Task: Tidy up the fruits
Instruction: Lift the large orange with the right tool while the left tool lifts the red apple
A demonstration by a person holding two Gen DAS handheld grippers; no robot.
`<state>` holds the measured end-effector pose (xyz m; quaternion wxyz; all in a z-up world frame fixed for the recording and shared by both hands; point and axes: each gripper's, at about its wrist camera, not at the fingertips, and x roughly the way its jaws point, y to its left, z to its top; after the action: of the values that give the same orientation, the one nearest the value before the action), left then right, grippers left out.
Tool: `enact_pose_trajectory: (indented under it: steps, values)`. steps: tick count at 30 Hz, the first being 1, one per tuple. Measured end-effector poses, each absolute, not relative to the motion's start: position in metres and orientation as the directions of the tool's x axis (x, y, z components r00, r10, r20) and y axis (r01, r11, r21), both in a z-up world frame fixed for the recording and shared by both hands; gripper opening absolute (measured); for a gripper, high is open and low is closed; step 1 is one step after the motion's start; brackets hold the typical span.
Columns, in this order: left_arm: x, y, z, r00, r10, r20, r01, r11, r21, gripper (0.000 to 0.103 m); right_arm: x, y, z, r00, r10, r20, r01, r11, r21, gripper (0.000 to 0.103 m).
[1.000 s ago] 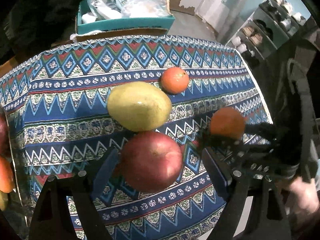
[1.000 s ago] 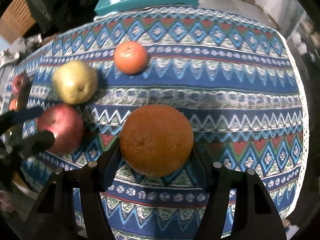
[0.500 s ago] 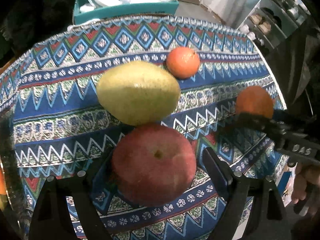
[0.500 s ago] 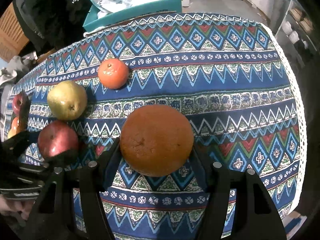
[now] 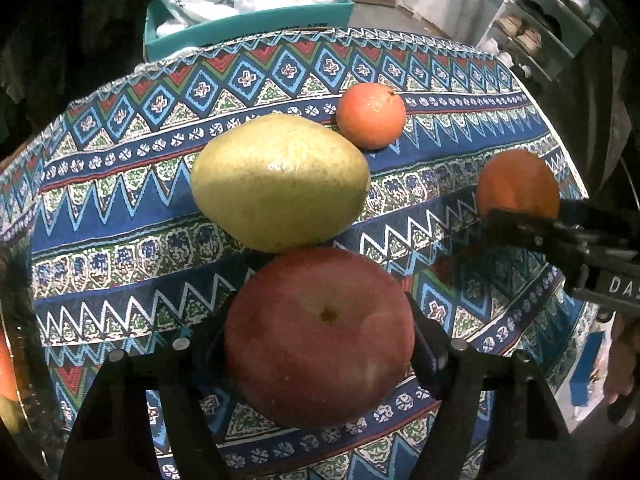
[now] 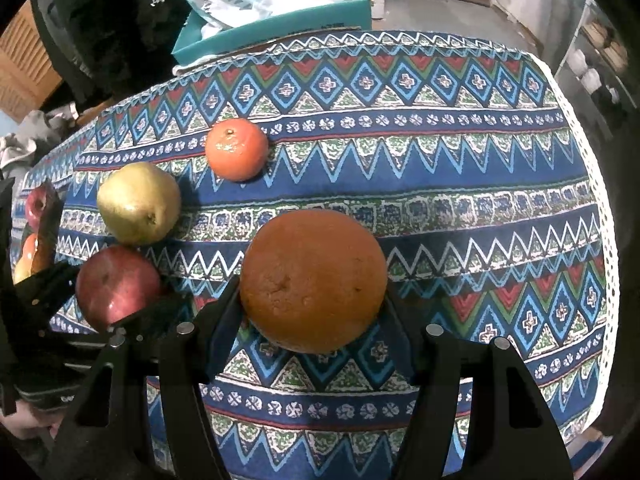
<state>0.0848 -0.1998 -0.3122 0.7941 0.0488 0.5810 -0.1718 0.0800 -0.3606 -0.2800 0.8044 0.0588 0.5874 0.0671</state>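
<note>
Left gripper (image 5: 320,344) jaws clamped on red apple (image 5: 320,336), right gripper (image 6: 312,316) jaws clamped on large orange (image 6: 314,280); fruit at far-left edge cut off.

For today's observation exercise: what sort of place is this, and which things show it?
Probably a lived-in home room: a patterned tablecloth, a teal box stuffed with bags behind it, and shelving holding household items.

Left gripper (image 5: 320,344): matte black fingers (image 5: 432,344); silver screws. Right gripper (image 6: 314,312): same black build; white lettering "DA".
</note>
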Motion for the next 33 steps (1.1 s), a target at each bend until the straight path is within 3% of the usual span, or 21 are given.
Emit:
enact_pose_trajectory:
  steps: [13,33]
  values:
    - [0.081,-0.179,-0.273,0.347,-0.24,-0.907,0.303,0.944,-0.134,0.076,0.077,-0.365,-0.249,0.394,0.182,-0.901,-0.041,0.983,0.18,0.065]
    - [0.067,-0.154,-0.185,0.518,-0.287,-0.806,0.279,0.947,-0.158,0.076,0.057,-0.339,-0.146,0.601,0.201,-0.774,-0.135,0.98,0.149,0.064]
